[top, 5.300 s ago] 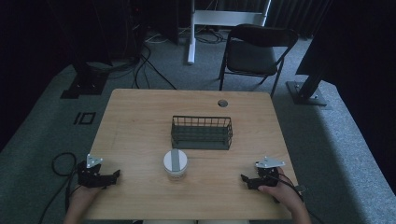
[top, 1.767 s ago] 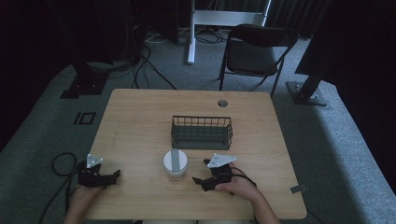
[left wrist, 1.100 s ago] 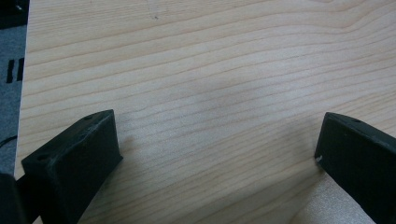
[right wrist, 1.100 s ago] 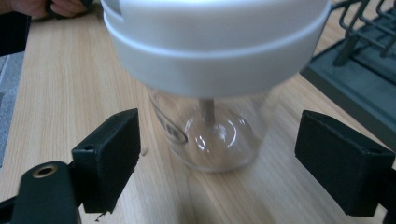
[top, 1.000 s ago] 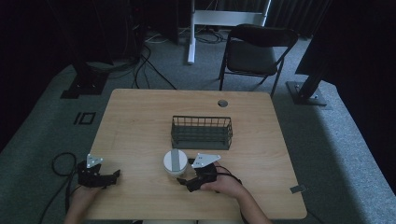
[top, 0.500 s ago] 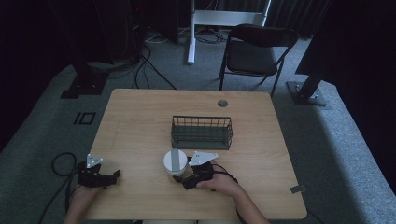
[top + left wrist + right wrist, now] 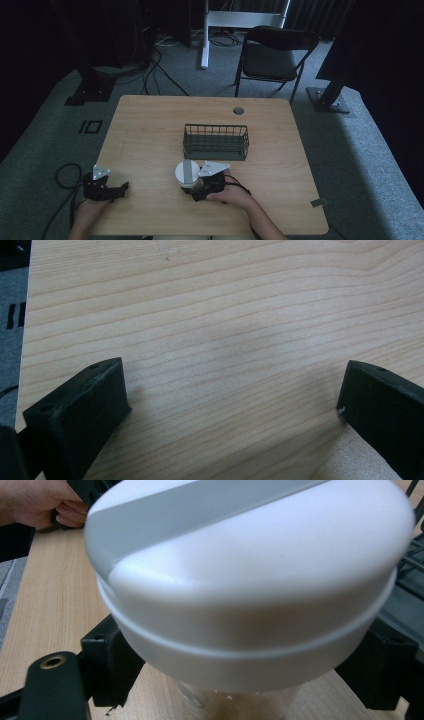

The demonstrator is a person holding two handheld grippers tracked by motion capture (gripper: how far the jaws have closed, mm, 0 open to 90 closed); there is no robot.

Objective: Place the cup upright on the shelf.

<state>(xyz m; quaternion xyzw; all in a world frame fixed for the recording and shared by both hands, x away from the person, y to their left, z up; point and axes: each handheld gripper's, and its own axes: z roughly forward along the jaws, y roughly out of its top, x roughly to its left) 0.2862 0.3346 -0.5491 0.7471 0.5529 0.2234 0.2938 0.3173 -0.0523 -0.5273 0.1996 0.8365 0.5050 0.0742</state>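
A clear jar with a white lid crossed by a grey stripe (image 7: 185, 173) stands near the table's front middle. My right gripper (image 7: 194, 188) reaches it from the right, the hand behind it. In the right gripper view the lid (image 7: 250, 580) looms close. Both black jaws stand on either side of the clear body beneath the lid, with a gap on each side, so the right gripper (image 7: 240, 685) is open around the jar. My left gripper (image 7: 120, 189) rests at the front left, open (image 7: 232, 405) over bare wood.
A dark wire basket (image 7: 216, 142) stands just behind the jar, its corner (image 7: 412, 560) near the right jaw. The table has a cable hole (image 7: 238, 110) at the back. A black folding chair (image 7: 274, 55) stands beyond the table.
My right gripper has moved left from the table's front right corner to the jar, closing the last distance so its jaws now flank the jar. The left gripper has stayed put.
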